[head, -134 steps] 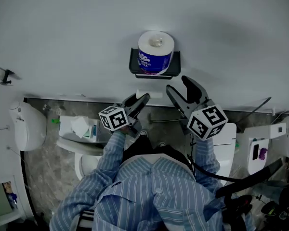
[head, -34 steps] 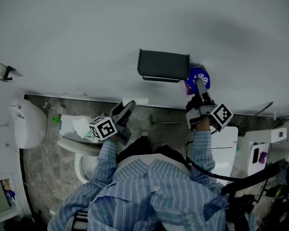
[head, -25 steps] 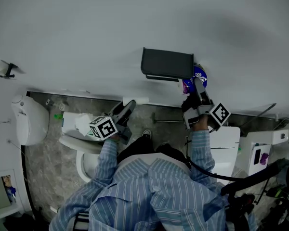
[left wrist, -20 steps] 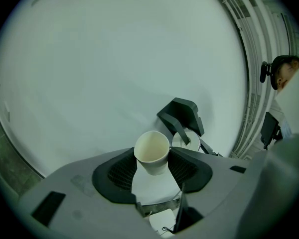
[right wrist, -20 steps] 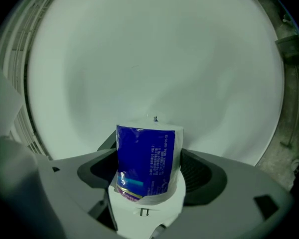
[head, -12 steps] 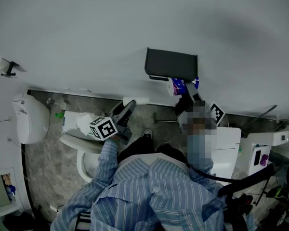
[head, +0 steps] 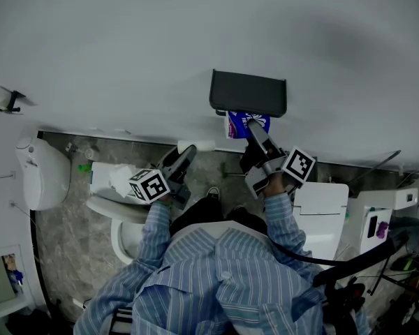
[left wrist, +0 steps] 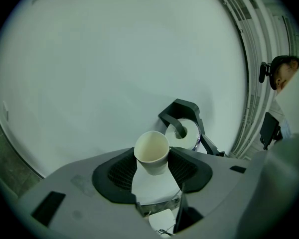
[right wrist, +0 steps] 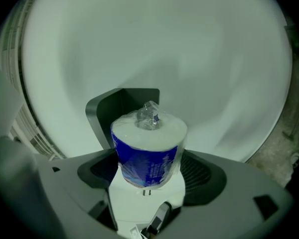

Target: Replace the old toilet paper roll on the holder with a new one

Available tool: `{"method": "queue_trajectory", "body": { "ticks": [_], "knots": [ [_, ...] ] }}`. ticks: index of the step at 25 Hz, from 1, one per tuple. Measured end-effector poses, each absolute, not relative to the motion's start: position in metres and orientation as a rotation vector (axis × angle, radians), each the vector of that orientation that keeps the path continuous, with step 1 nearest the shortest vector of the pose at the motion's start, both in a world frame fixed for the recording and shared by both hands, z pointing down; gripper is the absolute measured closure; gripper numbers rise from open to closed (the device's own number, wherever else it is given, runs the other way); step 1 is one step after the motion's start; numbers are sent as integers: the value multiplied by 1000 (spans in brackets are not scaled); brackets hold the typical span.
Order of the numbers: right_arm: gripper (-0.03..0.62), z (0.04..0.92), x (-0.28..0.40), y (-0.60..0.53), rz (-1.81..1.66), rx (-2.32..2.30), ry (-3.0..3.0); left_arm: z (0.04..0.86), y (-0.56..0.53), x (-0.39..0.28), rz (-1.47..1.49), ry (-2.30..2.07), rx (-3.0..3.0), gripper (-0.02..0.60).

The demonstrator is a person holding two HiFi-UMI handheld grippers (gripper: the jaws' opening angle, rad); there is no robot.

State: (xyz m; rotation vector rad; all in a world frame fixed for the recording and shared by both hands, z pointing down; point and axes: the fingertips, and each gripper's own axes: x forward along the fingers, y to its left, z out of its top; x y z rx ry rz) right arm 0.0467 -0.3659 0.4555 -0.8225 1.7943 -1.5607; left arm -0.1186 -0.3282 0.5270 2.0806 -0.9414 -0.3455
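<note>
- Right claw (head: 253, 130) is gripping the wrapped new roll (head: 239, 123), which I'm holding just under the black holder (head: 248, 93).
- Left claw (head: 185, 153) is clamping the empty cardboard core (left wrist: 152, 152), well apart from the holder.

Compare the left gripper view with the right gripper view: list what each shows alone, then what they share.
Left gripper view only: the empty cardboard tube clamped in the left gripper. Right gripper view only: the blue wrapper side and twisted plastic top of the new roll, clamped in the right gripper. Both: that roll, end-on in the left gripper view, the dark holder and the white wall.
</note>
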Motion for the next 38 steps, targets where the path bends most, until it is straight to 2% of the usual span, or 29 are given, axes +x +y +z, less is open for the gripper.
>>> {"method": "queue_trajectory", "body": {
  "ticks": [13, 32, 38],
  "knots": [
    [206, 459, 7, -363, -1613, -757, 1944, 531, -331, -123, -345, -939, 2070, 387],
    [206, 443, 13, -329, -1500, -712, 2208, 526, -313, -95, -321, -914, 2080, 387],
    [206, 458, 31, -295, -1470, -839, 2361, 521, -289, -75, -307, -914, 2095, 387]
  ]
}}
